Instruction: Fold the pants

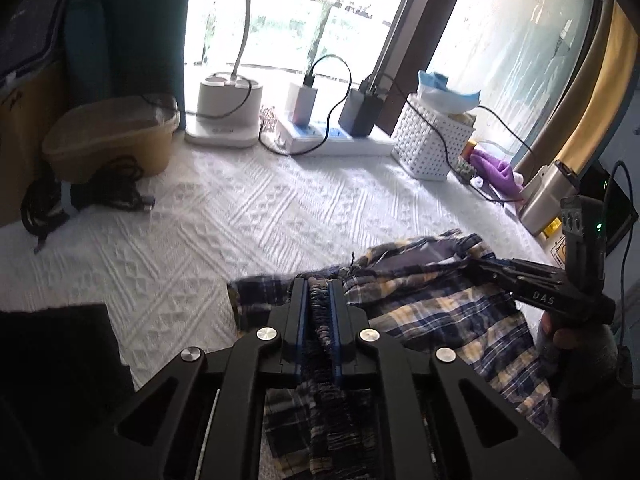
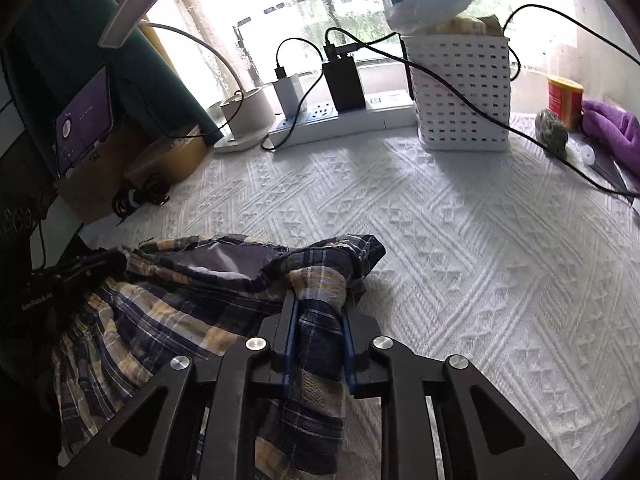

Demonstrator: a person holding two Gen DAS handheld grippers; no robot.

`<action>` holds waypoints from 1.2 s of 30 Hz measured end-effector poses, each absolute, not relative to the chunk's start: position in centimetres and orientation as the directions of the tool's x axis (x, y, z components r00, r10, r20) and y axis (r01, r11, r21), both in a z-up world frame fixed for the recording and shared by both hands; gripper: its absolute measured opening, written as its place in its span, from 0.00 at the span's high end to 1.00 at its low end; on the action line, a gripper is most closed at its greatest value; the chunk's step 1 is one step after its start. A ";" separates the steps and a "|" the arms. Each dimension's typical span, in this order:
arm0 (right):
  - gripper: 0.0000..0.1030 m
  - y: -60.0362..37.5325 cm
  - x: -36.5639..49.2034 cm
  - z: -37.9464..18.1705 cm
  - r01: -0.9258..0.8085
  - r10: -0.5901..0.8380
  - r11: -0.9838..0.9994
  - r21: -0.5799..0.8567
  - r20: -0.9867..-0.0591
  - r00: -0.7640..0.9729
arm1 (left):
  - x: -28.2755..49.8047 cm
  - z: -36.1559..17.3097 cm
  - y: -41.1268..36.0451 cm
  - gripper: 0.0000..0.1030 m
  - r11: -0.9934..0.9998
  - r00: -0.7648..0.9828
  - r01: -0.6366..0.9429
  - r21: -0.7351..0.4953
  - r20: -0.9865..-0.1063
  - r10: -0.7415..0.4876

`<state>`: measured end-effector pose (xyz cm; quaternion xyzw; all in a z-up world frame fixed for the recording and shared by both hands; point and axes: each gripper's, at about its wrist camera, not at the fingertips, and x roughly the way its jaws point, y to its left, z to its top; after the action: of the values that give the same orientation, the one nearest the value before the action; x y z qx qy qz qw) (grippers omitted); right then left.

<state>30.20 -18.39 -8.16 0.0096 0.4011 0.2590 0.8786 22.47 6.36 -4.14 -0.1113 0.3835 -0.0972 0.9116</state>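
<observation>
Over the bedspread (image 2: 460, 240), both grippers (image 1: 318, 286) (image 2: 318, 300) pinch the plaid pants (image 2: 168, 300).

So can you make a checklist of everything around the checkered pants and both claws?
Surface: white textured bedspread, bare in the middle.
Job's things: plaid pants, bunched, unfolded.
Clutter: white lattice basket, purple cloth, red tin, tan tub.
Grippers: left claw shut on the pants' waistband; right claw shut on a bunch of pants fabric.
Cables: black cords run from chargers on the power strip across the bedspread.
Surroundings: bright window, desk lamp.
</observation>
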 end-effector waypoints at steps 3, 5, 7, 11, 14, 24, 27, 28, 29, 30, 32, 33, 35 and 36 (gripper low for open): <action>0.84 -18.0 30.4 -7.8 -0.452 0.462 0.866 0.216 -0.693 0.553 | 22.8 -3.6 6.6 0.92 0.957 0.697 0.091 -0.275 -0.669 -0.258; 0.84 -17.9 30.5 -7.4 -0.450 0.465 0.866 0.217 -0.679 0.567 | 23.0 -3.7 6.9 0.92 0.958 0.697 0.085 -0.272 -0.671 -0.253; 0.85 -17.8 30.6 -7.3 -0.447 0.470 0.866 0.225 -0.673 0.571 | 23.1 -4.0 7.3 0.92 0.957 0.694 0.073 -0.281 -0.675 -0.251; 0.84 -18.2 31.4 -7.6 -0.421 0.494 0.860 0.287 -0.671 0.552 | 23.3 -4.8 7.4 0.92 0.961 0.684 0.064 -0.268 -0.690 -0.238; 0.84 -18.3 32.2 -8.1 -0.405 0.494 0.862 0.303 -0.681 0.541 | 23.4 -5.5 7.4 0.92 0.962 0.673 0.056 -0.268 -0.701 -0.234; 0.59 -17.6 34.2 -8.3 -0.403 0.467 0.874 0.273 -0.701 0.539 | 22.6 -6.1 7.9 0.92 0.952 0.653 0.058 -0.302 -0.710 -0.265; 0.59 -17.3 34.2 -7.5 -0.418 0.468 0.871 0.256 -0.688 0.555 | 22.4 -6.1 8.1 0.92 0.953 0.661 0.049 -0.299 -0.706 -0.256; 0.59 -17.2 34.1 -7.2 -0.423 0.465 0.872 0.245 -0.685 0.561 | 22.5 -6.2 8.2 0.92 0.954 0.662 0.046 -0.296 -0.707 -0.251; 0.59 -17.0 34.2 -7.2 -0.425 0.458 0.874 0.234 -0.687 0.564 | 22.6 -6.5 8.3 0.91 0.956 0.661 0.040 -0.291 -0.709 -0.244; 0.59 -16.8 34.3 -7.3 -0.426 0.449 0.877 0.222 -0.694 0.563 | 22.8 -6.8 8.4 0.91 0.957 0.657 0.030 -0.289 -0.715 -0.237; 0.59 -16.6 34.8 -8.0 -0.421 0.426 0.885 0.201 -0.716 0.554 | 23.0 -6.8 8.6 0.91 0.954 0.655 0.020 -0.301 -0.716 -0.240; 0.58 -16.7 35.0 -8.2 -0.414 0.426 0.886 0.210 -0.722 0.545 | 22.9 -6.6 8.7 0.91 0.954 0.664 0.017 -0.301 -0.710 -0.236; 0.52 -16.9 34.9 -8.1 -0.397 0.409 0.896 0.200 -0.720 0.560 | 22.7 -5.9 8.9 0.87 0.952 0.682 0.006 -0.306 -0.695 -0.227; 0.49 -17.0 34.6 -7.8 -0.392 0.391 0.903 0.178 -0.719 0.575 | 22.4 -5.5 9.3 0.87 0.949 0.696 -0.012 -0.316 -0.684 -0.219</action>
<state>34.65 -17.02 -7.81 -0.0003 0.4049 0.2205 0.8874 22.43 9.28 -5.53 -0.1496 0.3859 -0.0571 0.9085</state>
